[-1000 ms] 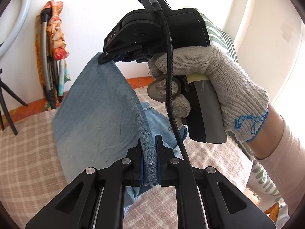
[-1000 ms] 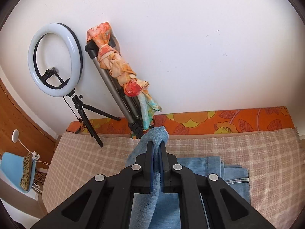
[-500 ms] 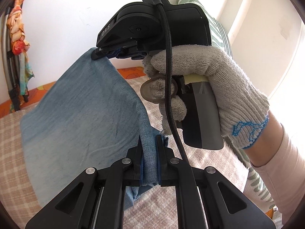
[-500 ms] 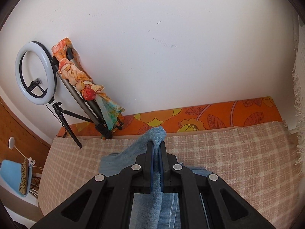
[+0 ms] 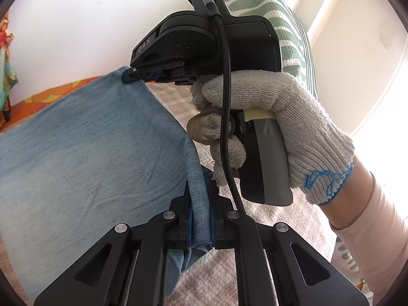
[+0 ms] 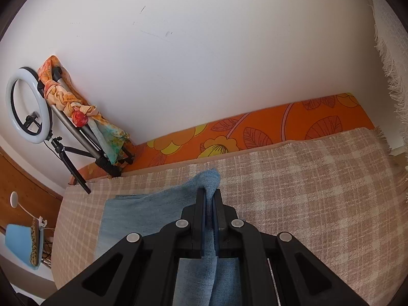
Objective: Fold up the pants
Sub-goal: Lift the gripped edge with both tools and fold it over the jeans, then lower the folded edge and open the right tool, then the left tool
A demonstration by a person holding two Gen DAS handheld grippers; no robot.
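Note:
Light blue denim pants (image 5: pixel 89 148) hang stretched between both grippers over a checked beige blanket (image 6: pixel 306 191). My left gripper (image 5: pixel 200 191) is shut on the near edge of the pants, denim pinched between its pads. In the left wrist view the right gripper (image 5: pixel 135 75), held by a gloved hand (image 5: pixel 275 117), is shut on the far corner of the same edge. The right wrist view shows the right gripper (image 6: pixel 210 199) shut on a bunched fold of the pants (image 6: pixel 142 211), the rest spreading down and left onto the blanket.
An orange flowered mattress edge (image 6: pixel 267 130) runs along the white wall. A ring light on a tripod (image 6: pixel 26 104) and a folded stand draped with a colourful cloth (image 6: pixel 84 114) lean at the left. A green striped pillow (image 5: pixel 278 17) stands behind the gloved hand.
Both grippers have sunk towards the blanket and shifted sideways, carrying the denim edge along. The cloth now spreads wider and lower to the left. Both grips are unchanged.

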